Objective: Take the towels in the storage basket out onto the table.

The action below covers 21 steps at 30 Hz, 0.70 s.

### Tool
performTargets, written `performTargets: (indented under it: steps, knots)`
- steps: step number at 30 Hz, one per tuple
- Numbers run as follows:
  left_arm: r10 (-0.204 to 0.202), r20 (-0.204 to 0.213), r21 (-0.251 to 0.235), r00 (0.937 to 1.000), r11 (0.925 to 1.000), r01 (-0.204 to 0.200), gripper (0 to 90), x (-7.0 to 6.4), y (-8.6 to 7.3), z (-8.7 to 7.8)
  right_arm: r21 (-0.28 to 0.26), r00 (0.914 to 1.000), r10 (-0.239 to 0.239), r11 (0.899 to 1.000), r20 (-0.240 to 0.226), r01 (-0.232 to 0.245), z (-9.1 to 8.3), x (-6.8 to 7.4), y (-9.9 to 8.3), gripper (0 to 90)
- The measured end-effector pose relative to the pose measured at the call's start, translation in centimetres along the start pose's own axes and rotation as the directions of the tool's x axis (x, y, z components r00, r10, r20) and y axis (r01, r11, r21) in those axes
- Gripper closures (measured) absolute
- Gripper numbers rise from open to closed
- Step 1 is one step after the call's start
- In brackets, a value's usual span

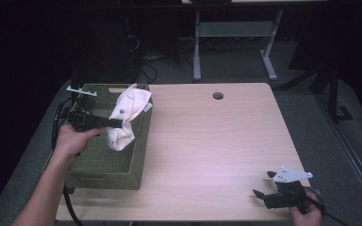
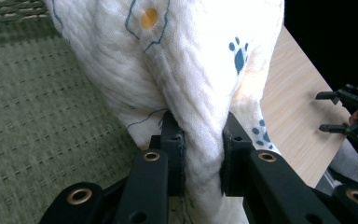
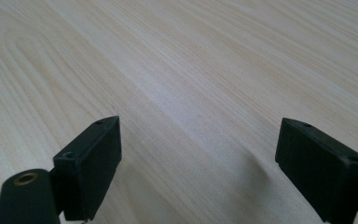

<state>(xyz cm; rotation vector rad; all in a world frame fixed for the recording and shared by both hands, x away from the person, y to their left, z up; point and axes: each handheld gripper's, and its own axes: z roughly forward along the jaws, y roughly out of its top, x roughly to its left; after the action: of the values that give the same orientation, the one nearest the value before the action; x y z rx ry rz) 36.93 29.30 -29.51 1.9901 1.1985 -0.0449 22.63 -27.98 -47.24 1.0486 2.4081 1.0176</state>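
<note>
A white cloth (image 1: 125, 115) with blue paw prints hangs bunched over the green woven basket (image 1: 104, 162) at the table's left. My left gripper (image 1: 118, 123) is shut on the cloth's middle. In the left gripper view the cloth (image 2: 186, 74) is pinched between the two black jaws of my left gripper (image 2: 203, 158), with the basket's floor (image 2: 42, 102) behind. My right gripper (image 1: 262, 184) rests near the table's front right corner, open, with nothing between its jaws. In the right gripper view my right gripper (image 3: 199, 163) stands over bare wood.
The light wooden table (image 1: 217, 141) has a round cable hole (image 1: 218, 95) near its far edge. The basket sits along the left edge. Beyond the table stand a desk frame (image 1: 235, 37) and cables on a dark floor.
</note>
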Motion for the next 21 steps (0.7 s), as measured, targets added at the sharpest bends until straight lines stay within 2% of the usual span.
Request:
performTargets:
  steps: [17,21]
  knots:
    - [0.034,0.028,0.013,0.9990,0.9993,-0.035,75.4,-2.3,1.6,1.5,-0.005,1.0000,-0.004,1.000,0.004,0.004,-0.1,0.0,0.0,14.0]
    - [0.052,0.036,0.023,0.9980,0.9983,-0.053,75.3,-2.9,2.1,1.9,-0.006,1.0000,-0.004,1.000,0.003,0.004,-0.2,-0.1,0.0,14.0]
